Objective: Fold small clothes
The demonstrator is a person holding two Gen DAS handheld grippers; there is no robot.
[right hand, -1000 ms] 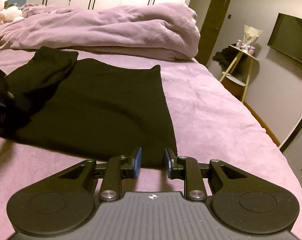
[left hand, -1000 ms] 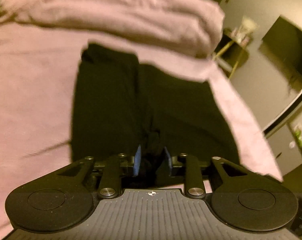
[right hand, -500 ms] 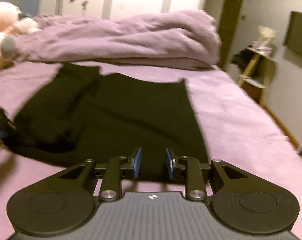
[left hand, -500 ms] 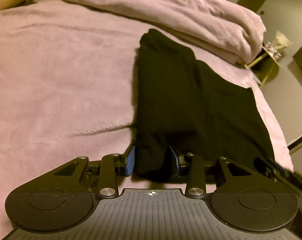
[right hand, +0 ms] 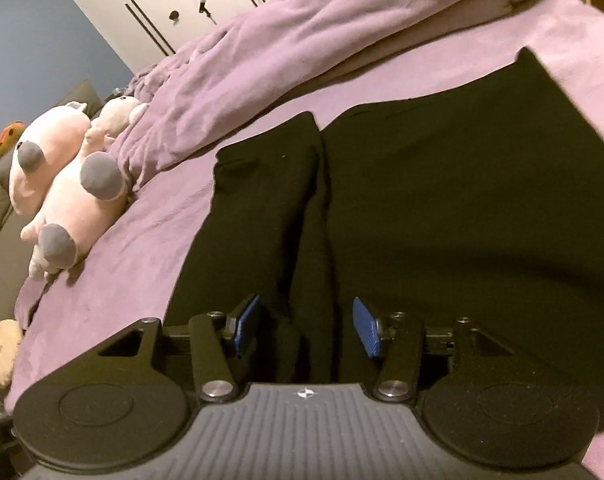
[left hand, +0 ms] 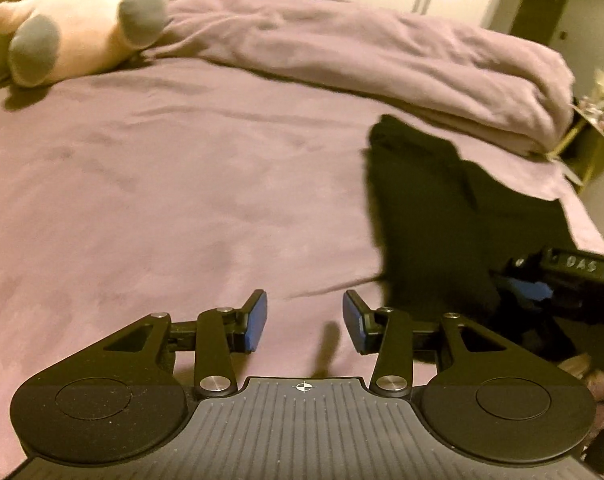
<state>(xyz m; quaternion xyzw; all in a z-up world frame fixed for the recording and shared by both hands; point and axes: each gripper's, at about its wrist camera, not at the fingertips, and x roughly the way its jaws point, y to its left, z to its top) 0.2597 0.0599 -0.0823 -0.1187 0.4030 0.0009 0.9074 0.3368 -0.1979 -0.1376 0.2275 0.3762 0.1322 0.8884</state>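
A black garment (right hand: 442, 184) lies flat on the purple bed, with its left side folded over into a long strip (right hand: 262, 208). In the left wrist view the garment (left hand: 442, 216) lies to the right. My left gripper (left hand: 304, 322) is open and empty over bare purple sheet, left of the garment. My right gripper (right hand: 306, 326) is open, its jaws on either side of the near end of the folded strip, not closed on it. It also shows at the right edge of the left wrist view (left hand: 558, 280).
A bunched purple duvet (left hand: 382, 52) lies along the far side of the bed. Pink plush toys (right hand: 66, 176) lie at the left, with a round cushion (right hand: 0, 352) lower left. White wardrobe doors (right hand: 206, 4) stand behind. A small side table (left hand: 590, 120) stands beyond the bed's right edge.
My left gripper let go of the black fold, opened and moved left onto bare sheet. My right gripper moved left from the garment's right hem to the folded strip and opened wider.
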